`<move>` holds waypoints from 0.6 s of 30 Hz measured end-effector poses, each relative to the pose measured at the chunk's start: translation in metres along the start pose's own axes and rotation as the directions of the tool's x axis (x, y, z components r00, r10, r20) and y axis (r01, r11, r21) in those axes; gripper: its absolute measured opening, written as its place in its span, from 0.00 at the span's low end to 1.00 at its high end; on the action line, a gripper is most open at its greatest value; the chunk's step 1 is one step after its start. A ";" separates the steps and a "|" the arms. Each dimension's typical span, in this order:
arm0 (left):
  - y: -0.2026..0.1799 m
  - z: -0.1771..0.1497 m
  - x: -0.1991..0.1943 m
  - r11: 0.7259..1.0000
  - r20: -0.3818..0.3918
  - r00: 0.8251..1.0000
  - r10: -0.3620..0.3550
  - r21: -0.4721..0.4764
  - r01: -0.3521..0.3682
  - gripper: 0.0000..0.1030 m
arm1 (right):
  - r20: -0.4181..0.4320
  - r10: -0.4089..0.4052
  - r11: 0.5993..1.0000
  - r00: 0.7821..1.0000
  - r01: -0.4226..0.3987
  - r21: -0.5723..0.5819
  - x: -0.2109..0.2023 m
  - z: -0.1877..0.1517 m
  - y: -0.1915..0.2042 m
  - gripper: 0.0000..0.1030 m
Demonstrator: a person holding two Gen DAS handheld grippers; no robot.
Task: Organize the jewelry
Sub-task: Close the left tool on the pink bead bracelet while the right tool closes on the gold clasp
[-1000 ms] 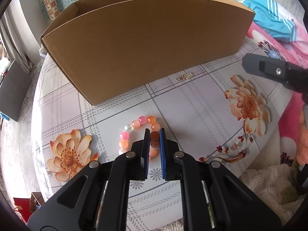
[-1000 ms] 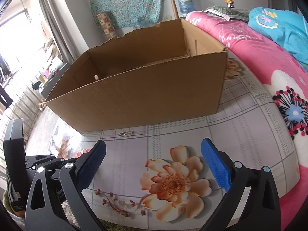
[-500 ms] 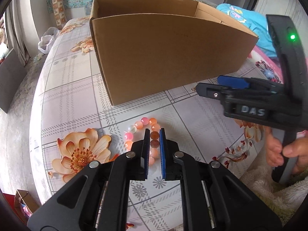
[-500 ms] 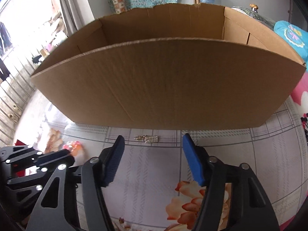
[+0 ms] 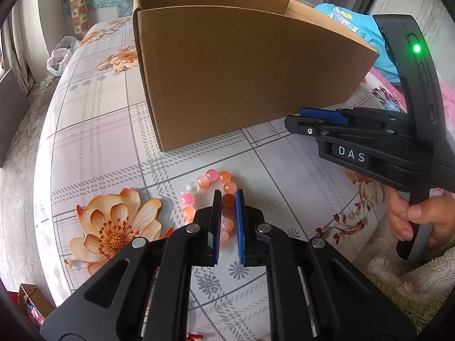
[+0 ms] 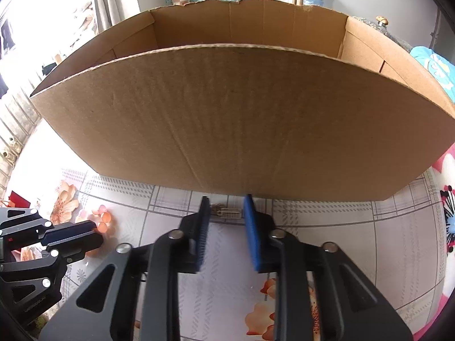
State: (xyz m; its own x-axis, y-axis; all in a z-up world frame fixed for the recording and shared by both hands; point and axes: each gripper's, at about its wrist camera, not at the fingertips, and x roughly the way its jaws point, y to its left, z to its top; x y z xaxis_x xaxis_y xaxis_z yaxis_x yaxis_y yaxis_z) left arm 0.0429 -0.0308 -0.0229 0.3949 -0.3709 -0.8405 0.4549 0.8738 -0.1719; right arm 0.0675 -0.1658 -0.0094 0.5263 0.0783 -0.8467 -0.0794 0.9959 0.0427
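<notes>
A bracelet of pink and orange beads lies on the flowered tablecloth, and my left gripper is shut on its right side with an orange bead between the pads. The left gripper also shows at the left edge of the right wrist view. A small silver jewelry piece lies at the foot of the cardboard box. My right gripper straddles it, jaws closing, with a thin gap still showing at each end. In the left wrist view the right gripper hides that piece.
The tall open cardboard box fills the table behind both grippers. A hand holds the right gripper's handle above a fluffy towel. Pink and blue bedding lies to the right. A white plastic bag sits far left.
The right gripper swung left and down to the box's front wall, over the silver piece, and its jaws narrowed from wide open. The left gripper stayed shut on the bracelet.
</notes>
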 end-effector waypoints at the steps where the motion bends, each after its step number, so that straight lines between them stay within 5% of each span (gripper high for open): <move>1: 0.000 0.000 0.000 1.000 0.001 1.000 -0.001 0.000 0.001 0.08 | -0.005 0.005 1.000 1.000 -0.005 -0.001 -0.001 0.000 0.001 0.18; 18: -0.004 -0.001 -0.021 1.000 0.089 0.996 0.023 0.013 -0.024 0.08 | 0.028 0.198 0.953 0.980 -0.199 0.230 -0.030 -0.006 -0.062 0.17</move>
State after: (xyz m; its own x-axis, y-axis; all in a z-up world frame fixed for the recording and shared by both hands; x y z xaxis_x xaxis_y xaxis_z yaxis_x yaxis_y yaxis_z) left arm 0.0314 -0.0262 -0.0049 0.4748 -0.3772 -0.7952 0.4558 0.8783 -0.1445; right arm 0.0516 -0.2306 0.0108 0.5236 0.2752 -0.8063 0.0144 0.9434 0.3313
